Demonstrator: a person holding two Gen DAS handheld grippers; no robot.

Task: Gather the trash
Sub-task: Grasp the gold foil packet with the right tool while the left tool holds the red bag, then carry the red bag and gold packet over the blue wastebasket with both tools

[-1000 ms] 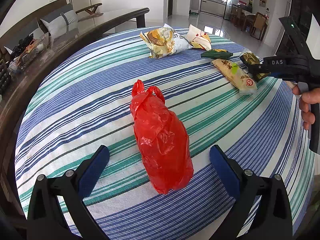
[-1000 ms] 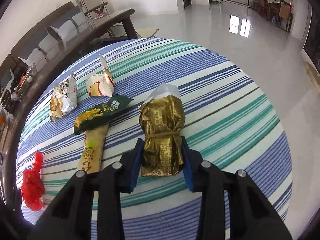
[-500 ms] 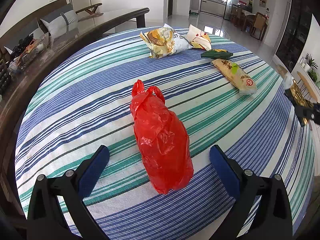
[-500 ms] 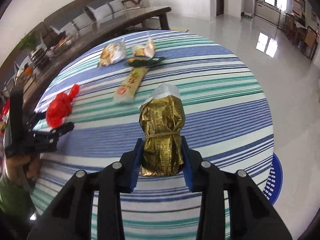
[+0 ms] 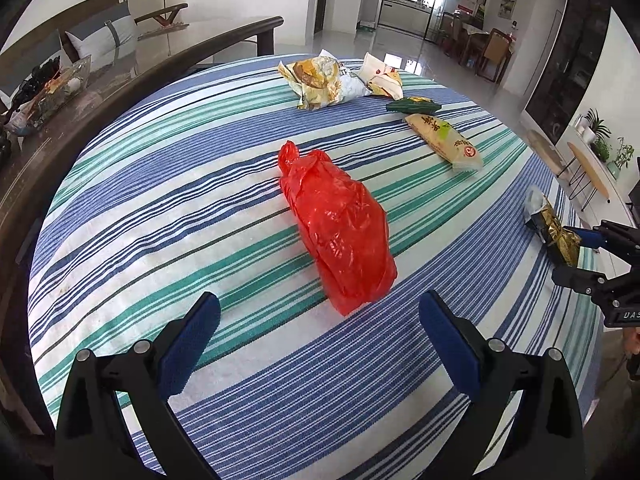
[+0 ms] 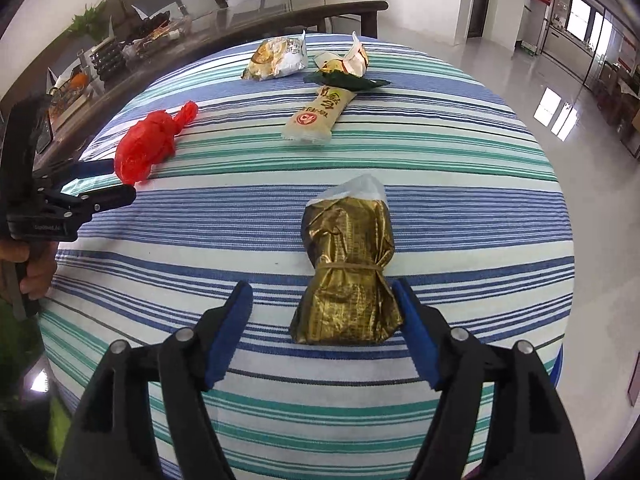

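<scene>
A gold foil packet (image 6: 347, 268) lies on the striped tablecloth (image 6: 460, 216) between the fingers of my right gripper (image 6: 324, 328), which is open; the right pad touches it, the left is apart. The packet also shows at the right table edge in the left wrist view (image 5: 554, 226). A red plastic bag (image 5: 340, 224) lies mid-table just ahead of my open, empty left gripper (image 5: 320, 332); it also shows in the right wrist view (image 6: 150, 146). A beige snack wrapper (image 5: 444, 142), a green wrapper (image 5: 414, 106), a crumpled chip bag (image 5: 324, 84) and a white-red packet (image 5: 382, 80) lie at the far side.
A dark wooden table (image 5: 120, 68) with a glass tray of items (image 5: 48, 92) stands beyond the left edge. A blue basket (image 6: 558, 364) shows on the floor under the right table edge. Glossy floor lies beyond.
My right gripper carried the gold packet from the far side to the near right table edge and opened, releasing it onto the cloth. The left gripper and red bag barely moved.
</scene>
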